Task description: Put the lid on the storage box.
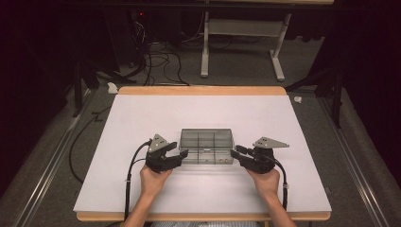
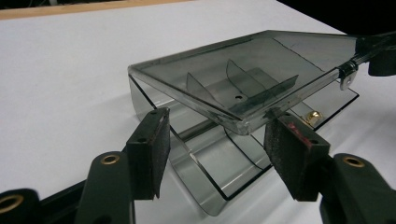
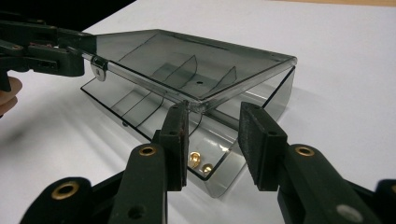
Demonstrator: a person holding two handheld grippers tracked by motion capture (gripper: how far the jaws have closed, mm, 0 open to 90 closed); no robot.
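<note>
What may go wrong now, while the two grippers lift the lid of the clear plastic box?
1. The lid is held only at its front corners, by the left gripper and the right gripper; the smooth edge might slip out and drop shut.
2. The light box could tip or slide on the table, and the small brass parts inside might roll out.

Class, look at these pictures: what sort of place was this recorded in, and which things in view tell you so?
Probably a lab or workshop set up for recording. A white-topped table stands alone on grey carpet, loose cables trail over the floor behind it, and the surroundings are kept dark. A bare adjustable table frame stands at the back.
</note>
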